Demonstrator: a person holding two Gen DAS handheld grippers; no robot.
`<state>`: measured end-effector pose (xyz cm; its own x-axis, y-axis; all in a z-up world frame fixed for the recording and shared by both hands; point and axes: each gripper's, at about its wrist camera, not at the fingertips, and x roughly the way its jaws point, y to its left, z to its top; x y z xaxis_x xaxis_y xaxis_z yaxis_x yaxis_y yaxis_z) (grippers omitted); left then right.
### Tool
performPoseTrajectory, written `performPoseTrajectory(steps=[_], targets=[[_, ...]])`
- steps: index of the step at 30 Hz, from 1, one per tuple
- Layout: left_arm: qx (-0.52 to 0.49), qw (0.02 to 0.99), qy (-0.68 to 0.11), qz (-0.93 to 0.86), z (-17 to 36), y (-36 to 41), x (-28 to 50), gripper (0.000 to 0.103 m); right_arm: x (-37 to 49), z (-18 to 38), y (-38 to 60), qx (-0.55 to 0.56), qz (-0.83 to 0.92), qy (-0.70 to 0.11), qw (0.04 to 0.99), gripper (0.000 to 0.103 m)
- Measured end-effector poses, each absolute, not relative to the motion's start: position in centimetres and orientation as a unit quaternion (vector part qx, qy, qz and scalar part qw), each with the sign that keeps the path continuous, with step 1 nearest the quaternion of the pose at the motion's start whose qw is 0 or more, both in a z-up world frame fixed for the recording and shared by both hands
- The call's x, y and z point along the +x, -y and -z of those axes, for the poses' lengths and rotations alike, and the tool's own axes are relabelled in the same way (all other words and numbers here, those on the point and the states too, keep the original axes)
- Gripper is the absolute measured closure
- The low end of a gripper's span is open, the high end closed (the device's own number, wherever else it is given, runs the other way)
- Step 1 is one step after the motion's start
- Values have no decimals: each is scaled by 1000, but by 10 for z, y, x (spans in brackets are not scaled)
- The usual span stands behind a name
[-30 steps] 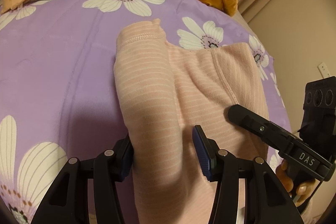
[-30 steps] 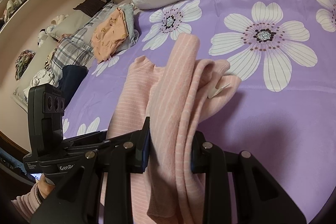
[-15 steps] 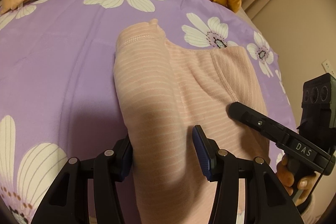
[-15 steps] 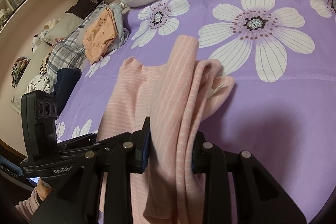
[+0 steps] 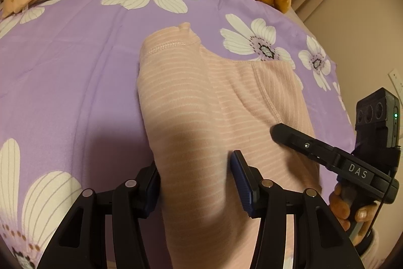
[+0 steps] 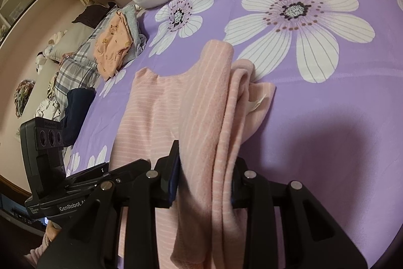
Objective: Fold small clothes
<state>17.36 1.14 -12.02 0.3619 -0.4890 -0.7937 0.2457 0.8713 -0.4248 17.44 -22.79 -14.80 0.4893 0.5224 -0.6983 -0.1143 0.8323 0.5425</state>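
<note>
Right gripper (image 6: 204, 175) pinches pink garment (image 6: 201, 102) (bunched) between its pads.

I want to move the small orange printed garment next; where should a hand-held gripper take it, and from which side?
Probably at the orange printed garment's near corner, which overhangs the grey clothes beneath toward the purple flowered bedspread. Come in low from the bedspread side: that edge is free, while plaid fabric crowds the other side.
</note>
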Motion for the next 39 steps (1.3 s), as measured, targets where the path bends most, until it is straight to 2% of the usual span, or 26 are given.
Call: performPoseTrajectory(steps=[39], targets=[[-96,826,-512,215,117,-17,163,52,177,153,234,233,-186,-475,828,69]])
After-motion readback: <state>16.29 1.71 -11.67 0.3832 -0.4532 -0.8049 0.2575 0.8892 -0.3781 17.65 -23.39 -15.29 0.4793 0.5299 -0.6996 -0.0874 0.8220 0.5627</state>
